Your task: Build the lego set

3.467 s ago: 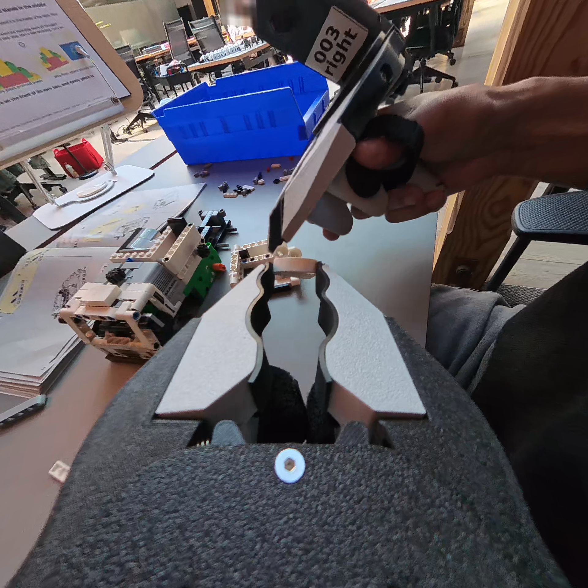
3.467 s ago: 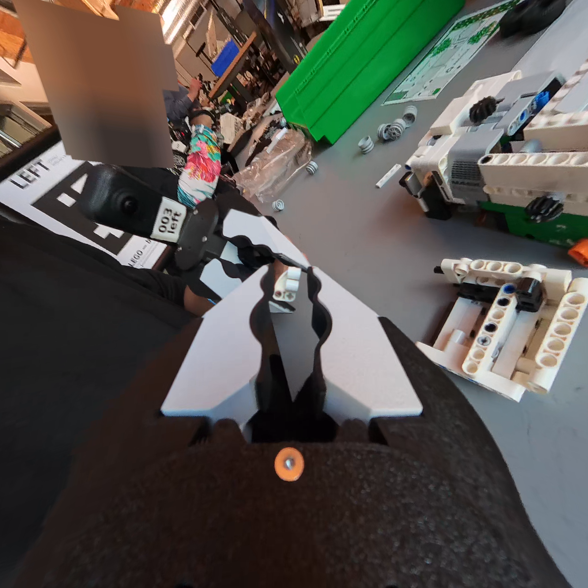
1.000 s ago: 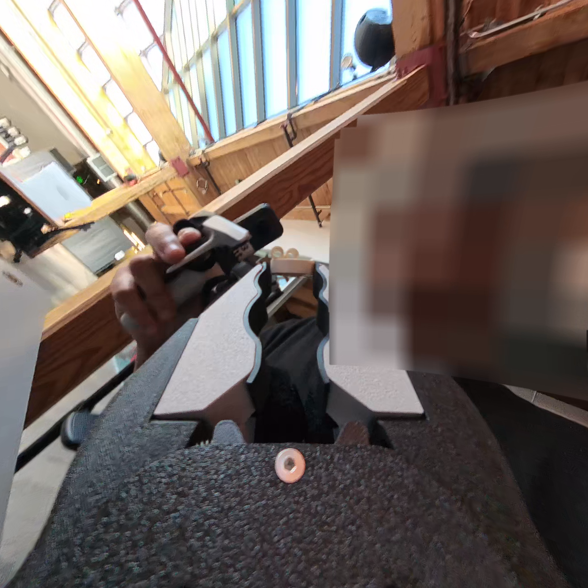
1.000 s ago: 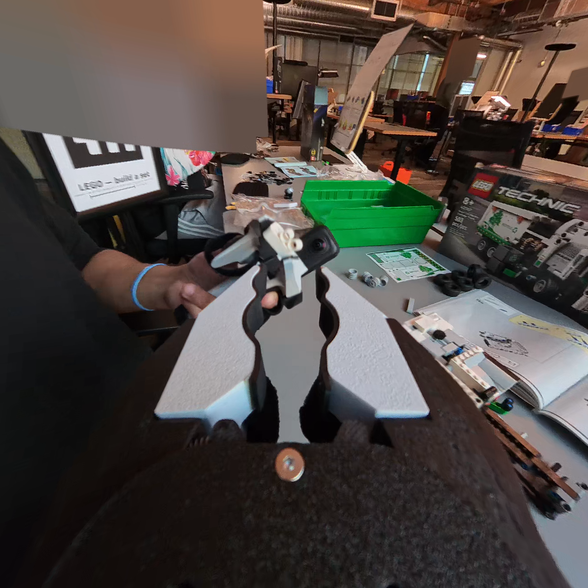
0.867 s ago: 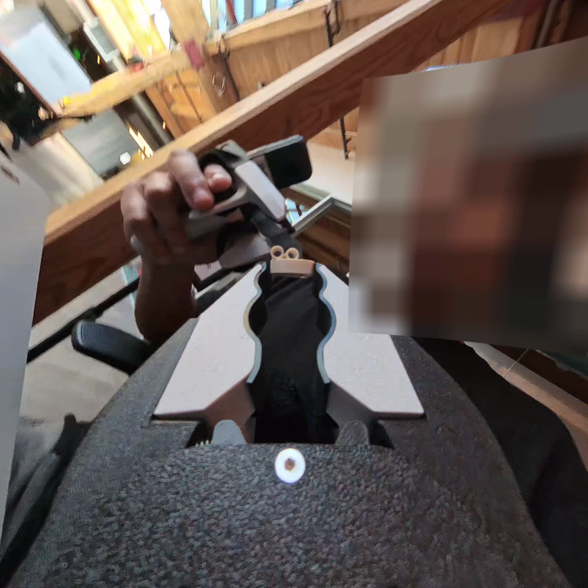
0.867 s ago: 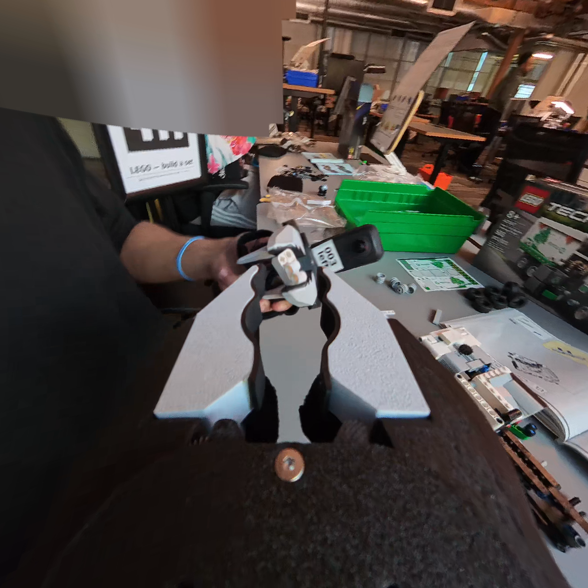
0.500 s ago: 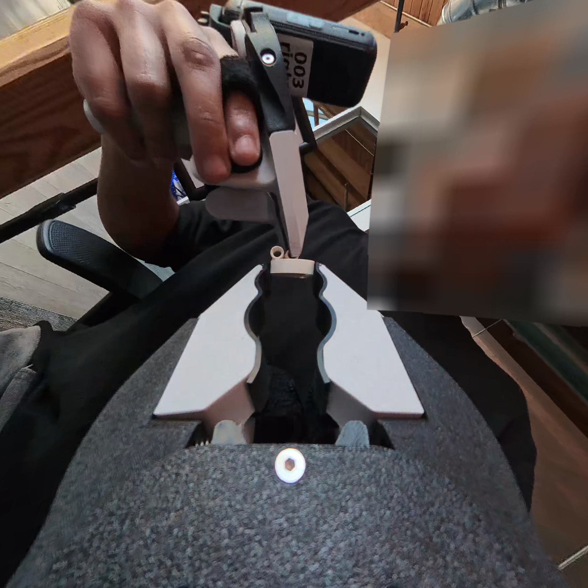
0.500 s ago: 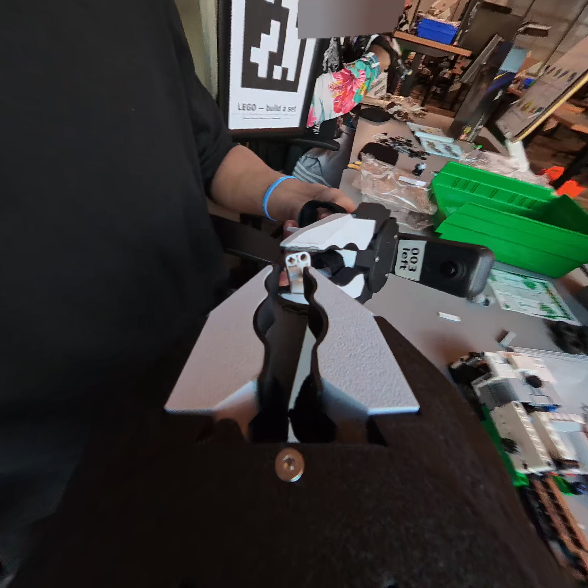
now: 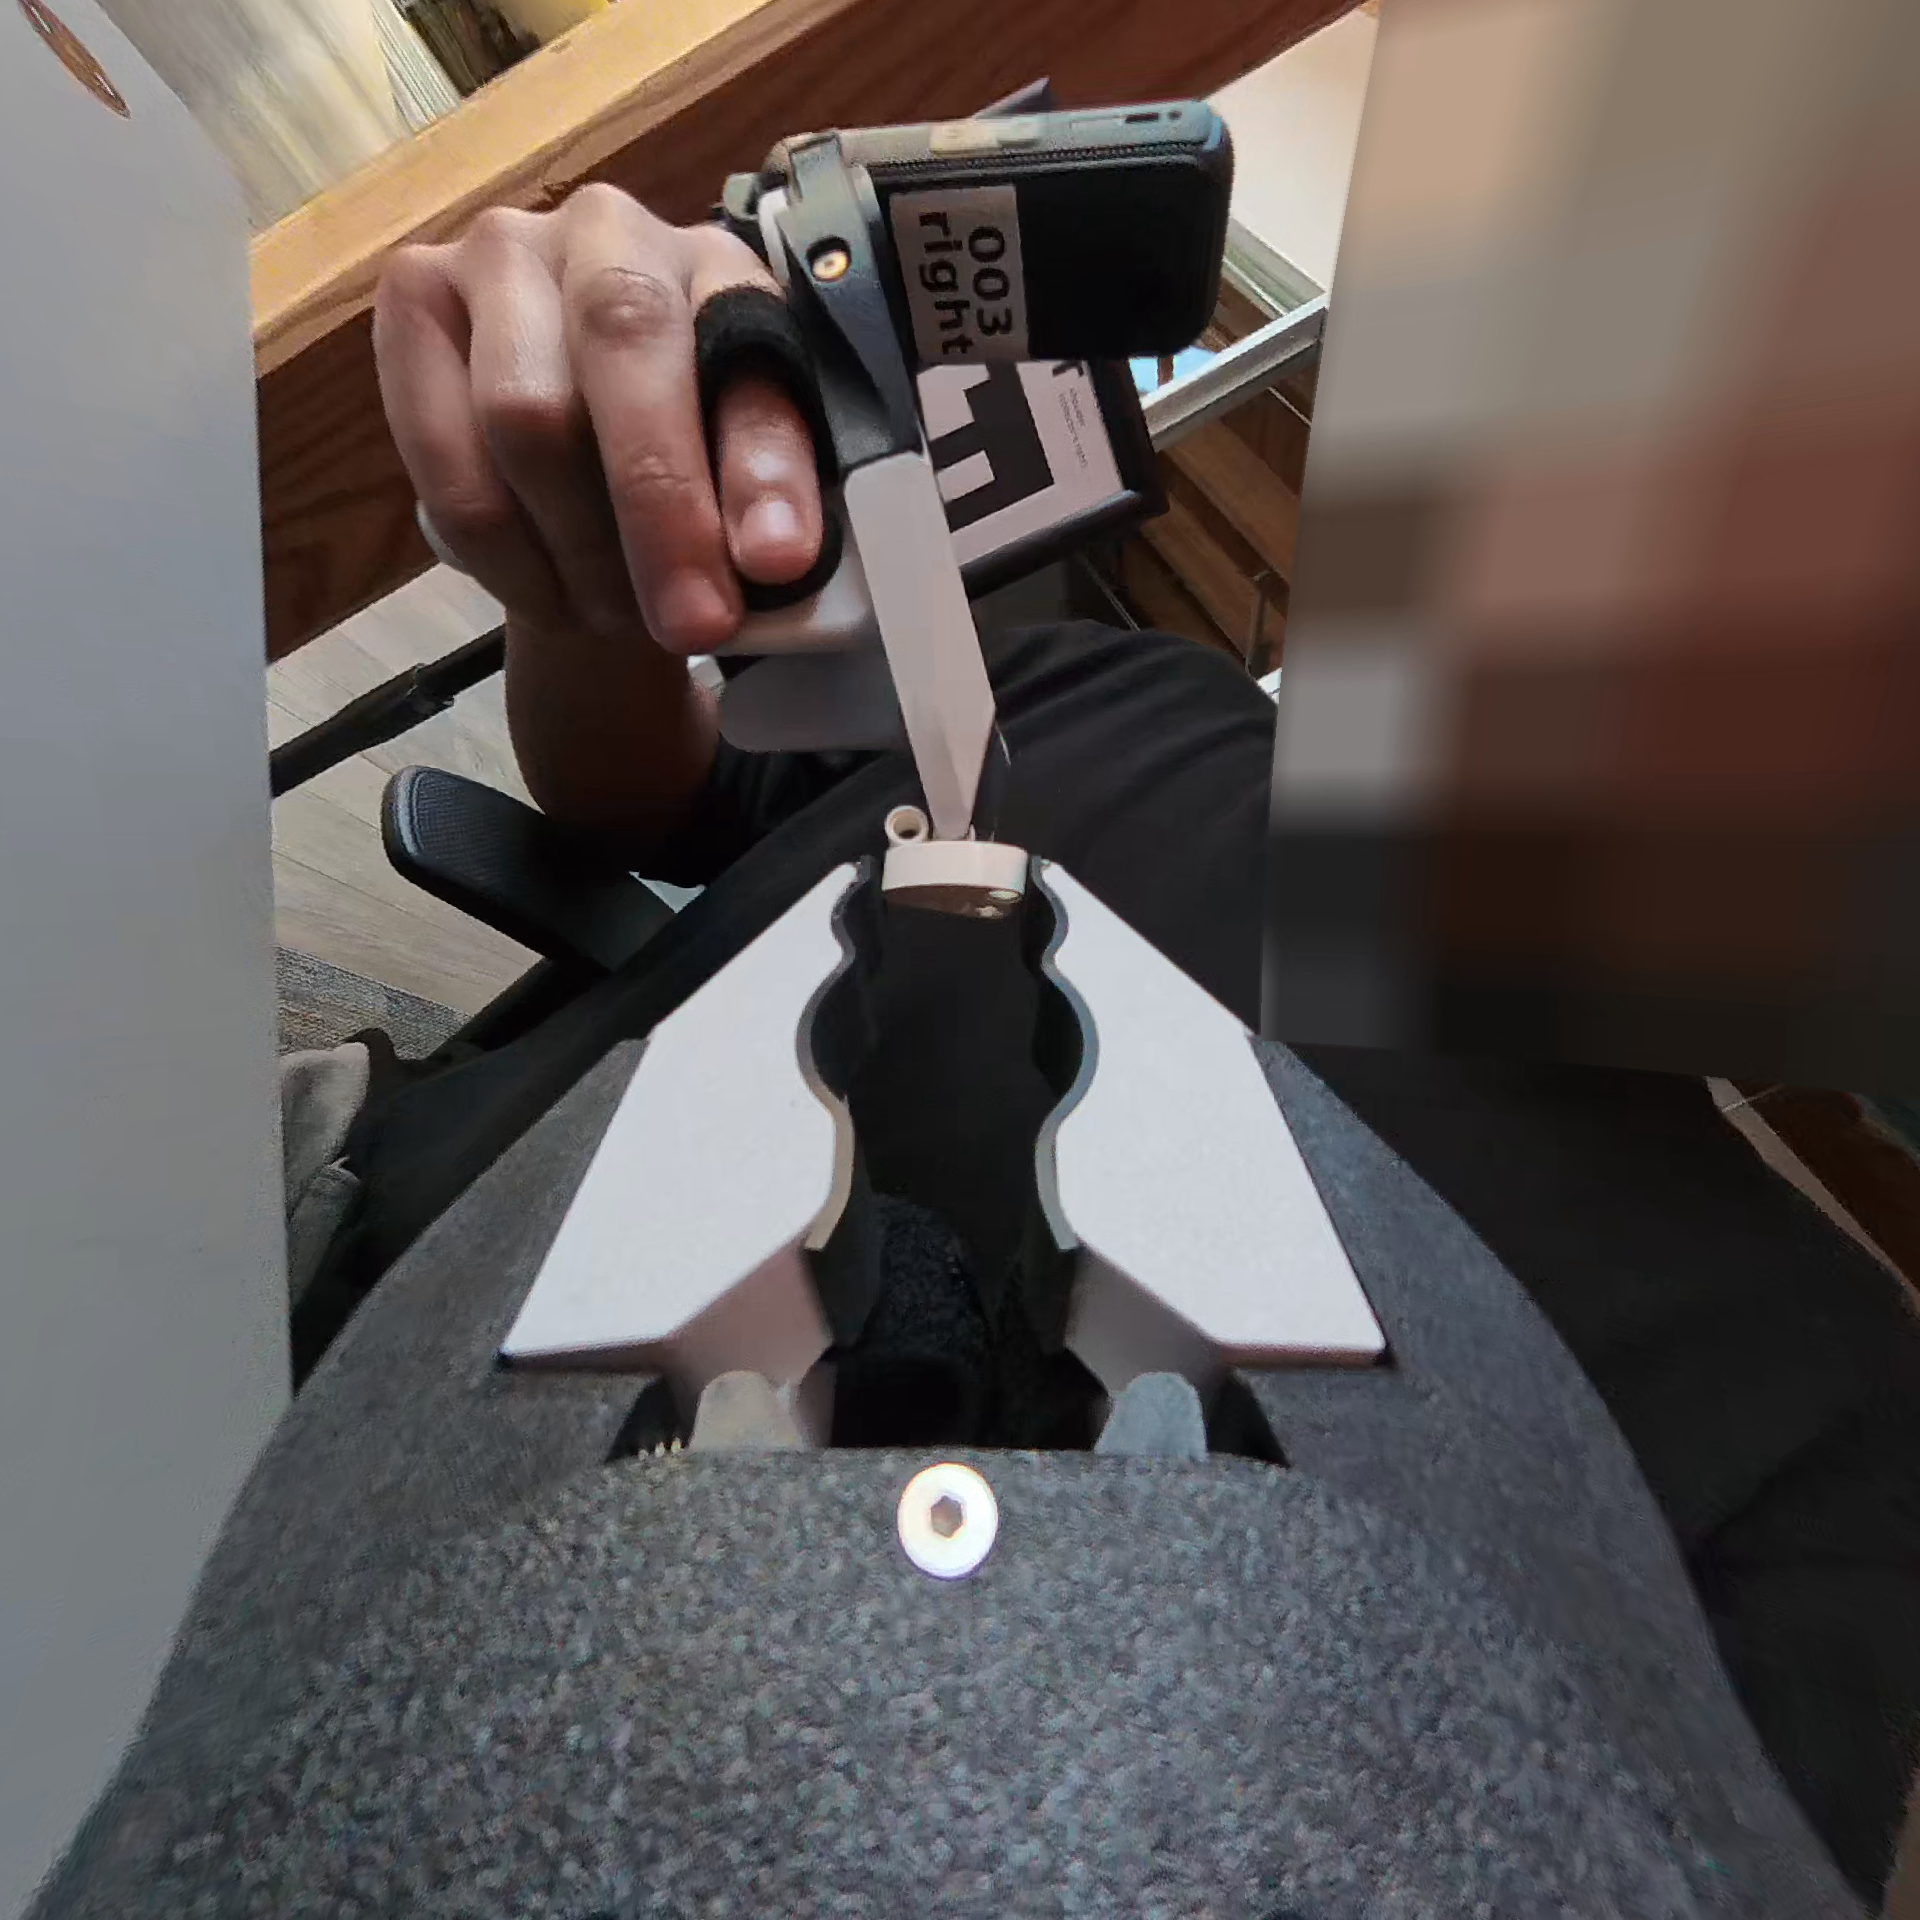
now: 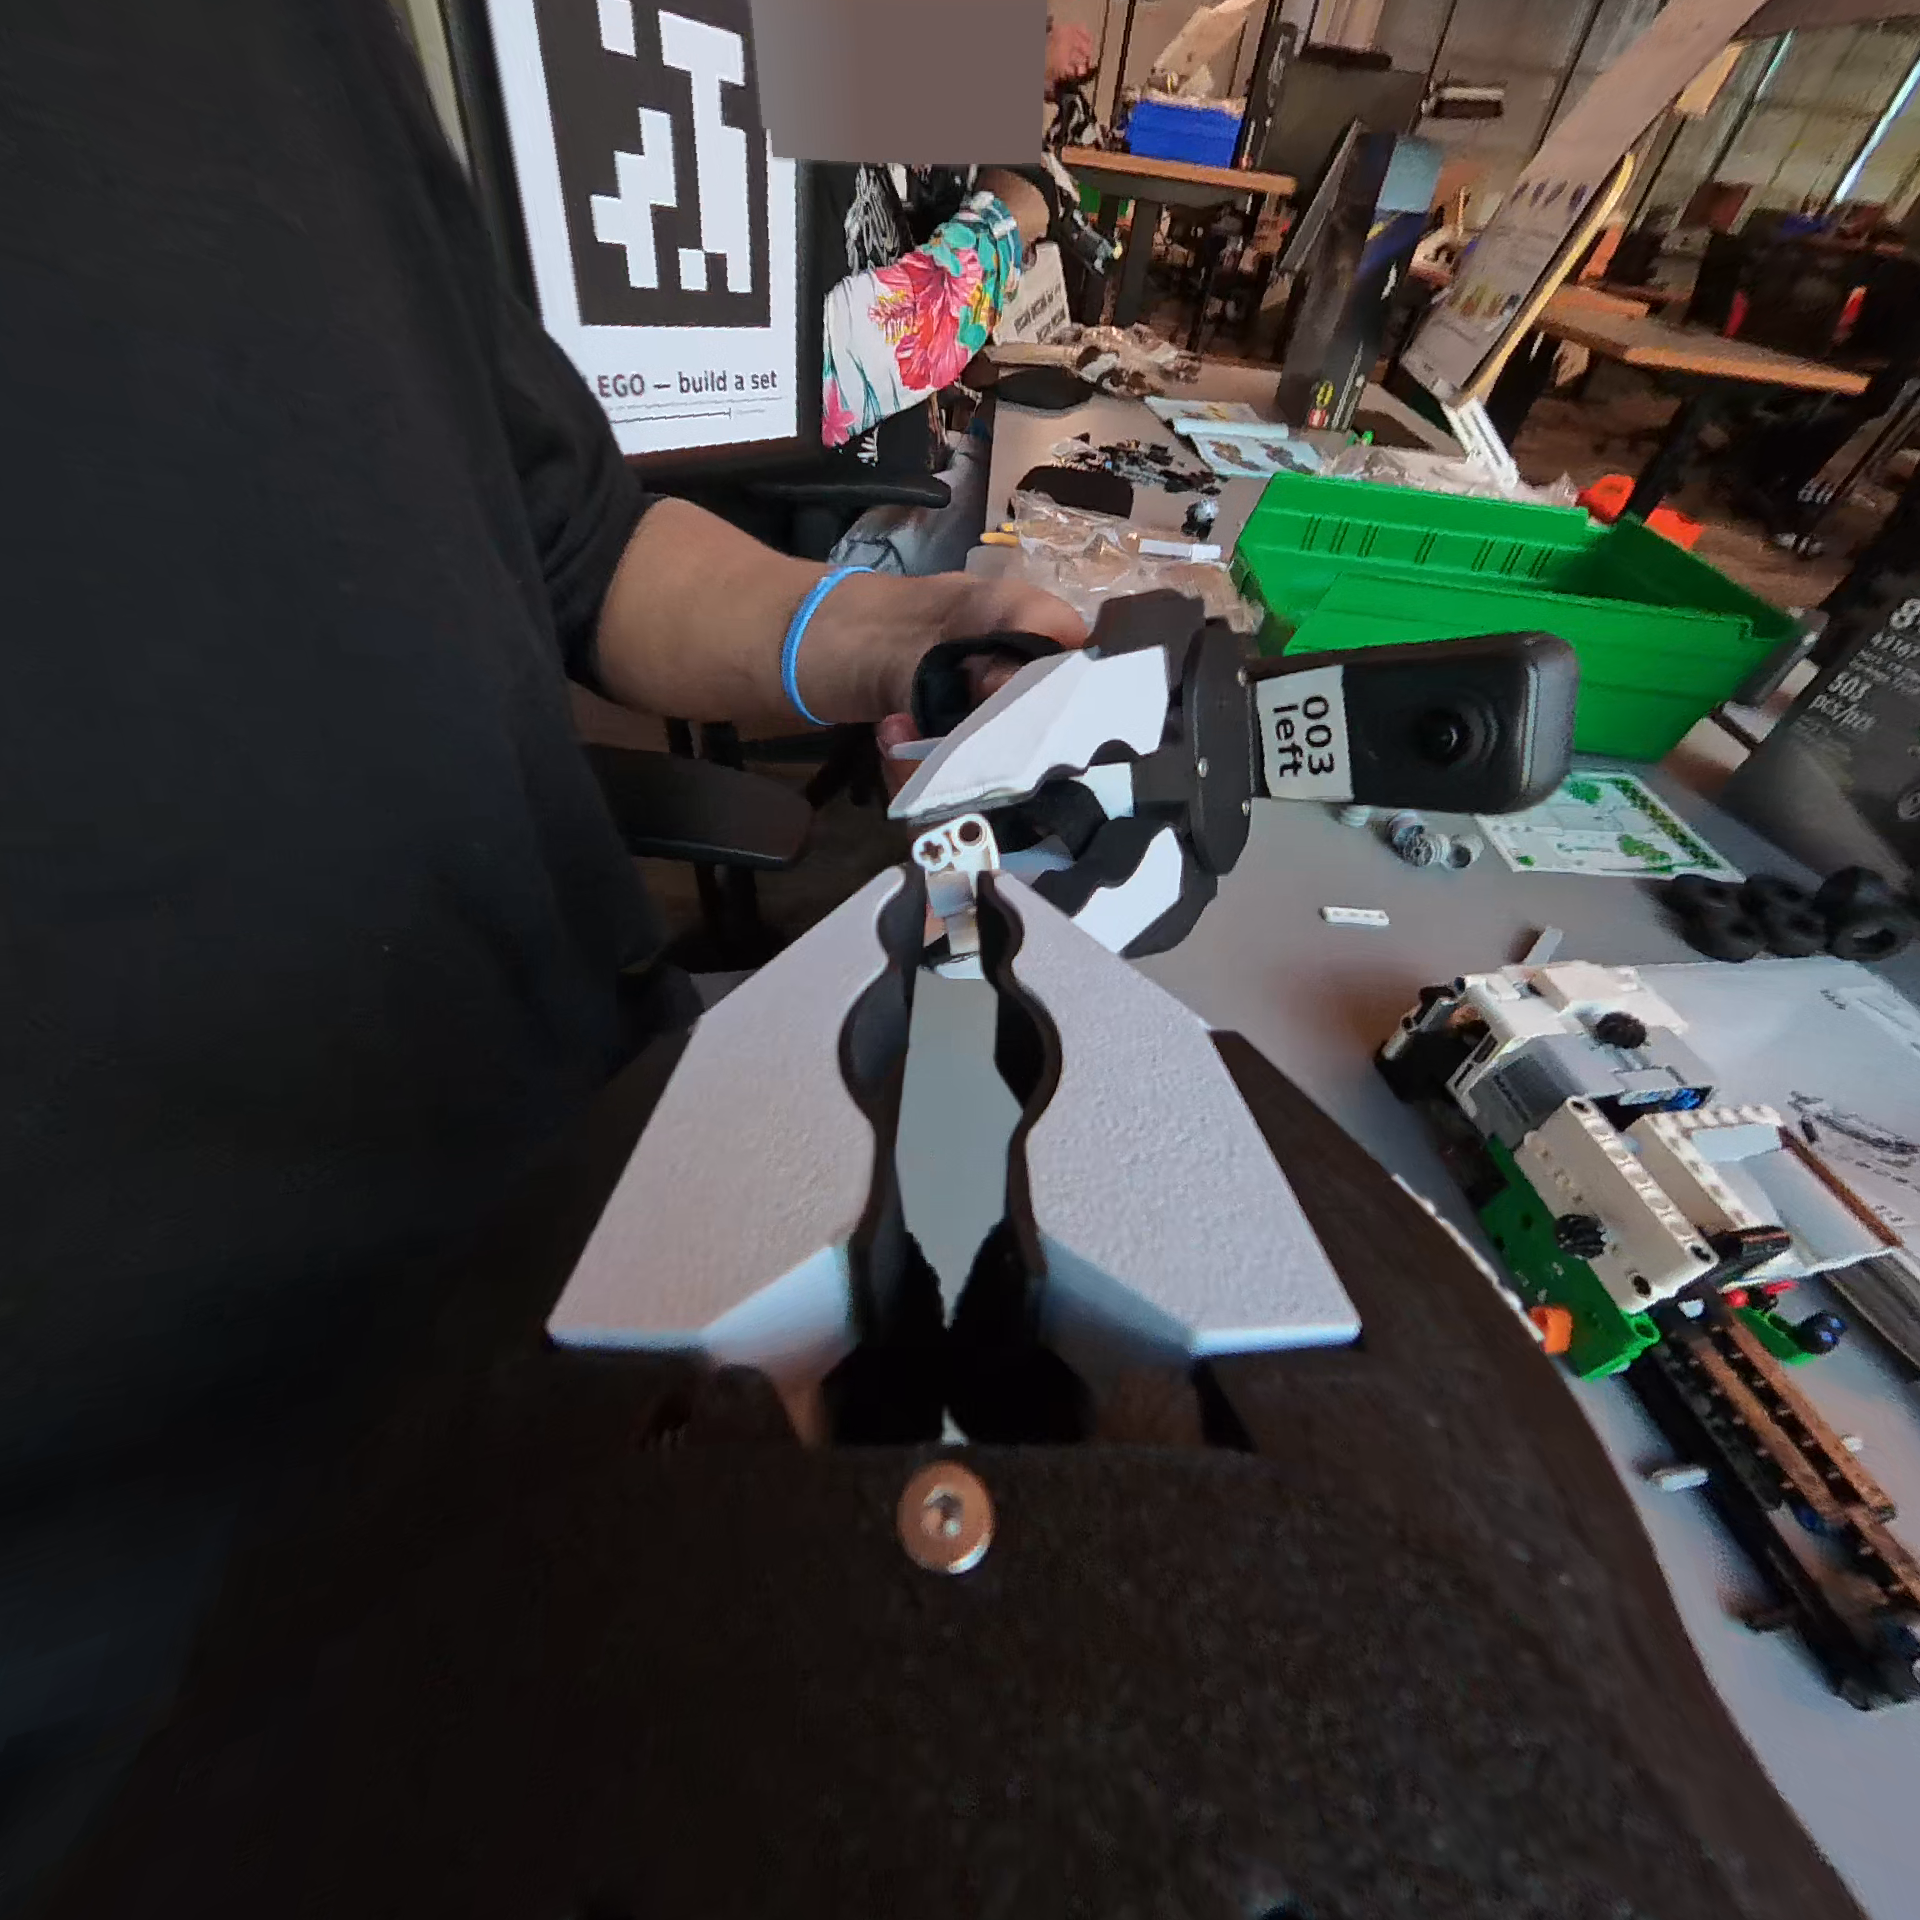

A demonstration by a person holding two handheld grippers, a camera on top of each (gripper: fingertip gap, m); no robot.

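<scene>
A small white lego piece sits crosswise between the tips of my left gripper, which is shut on it. My right gripper comes down from above and pinches the same piece. In the right wrist view my right gripper is shut on the white piece, whose end shows a cross hole and a round hole. My left gripper reaches in from the right and clamps it too. Both are held in the air in front of a person's black shirt.
A grey table lies to the right. It carries a half-built white and green lego truck, black tyres, a sticker sheet, green bins and the set's dark box. Hands grip both handles. The grippers are tip to tip, or close to it.
The right gripper was open and apart from the left one; it has come in and shut on the white piece that the left gripper holds. Both views have swung towards the person's body.
</scene>
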